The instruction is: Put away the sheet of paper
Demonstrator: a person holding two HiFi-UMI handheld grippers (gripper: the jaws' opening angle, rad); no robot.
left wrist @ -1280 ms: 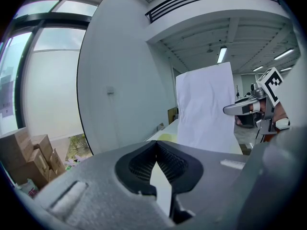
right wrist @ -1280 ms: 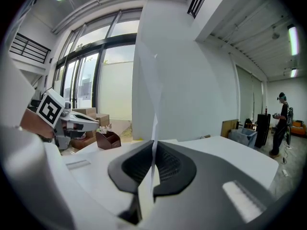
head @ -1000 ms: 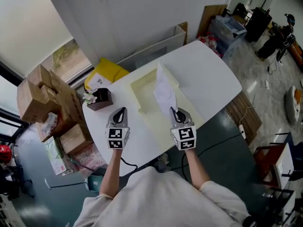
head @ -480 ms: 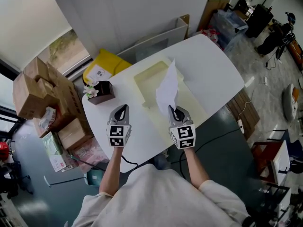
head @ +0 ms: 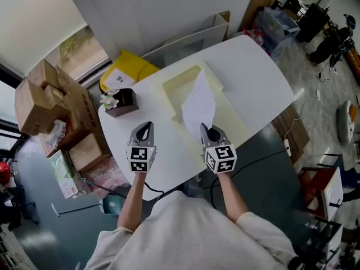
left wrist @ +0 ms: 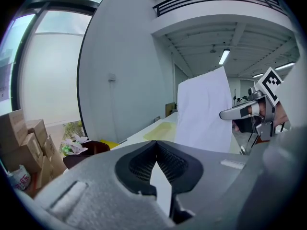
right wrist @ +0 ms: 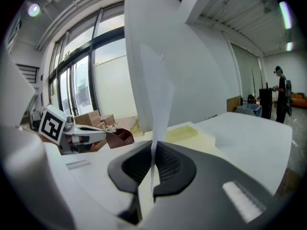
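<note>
At the left edge of the white table (head: 256, 77) sits a small brown box (head: 120, 103) (white flowers beside it). Right of it, the left gripper (head: 144, 129) hovers with jaws together, empty. Further right, the right gripper (head: 207, 131) is clamped on the lower edge of the sheet of paper (head: 198, 104), which stands upright above the near side of the cream tray (head: 179, 89).

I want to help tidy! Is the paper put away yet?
Not yet. Picked up: the right gripper pinches the sheet of paper, which stands up near the cream tray. Left to do: probably lay it in the tray and let go. The left gripper is shut, empty.
</note>
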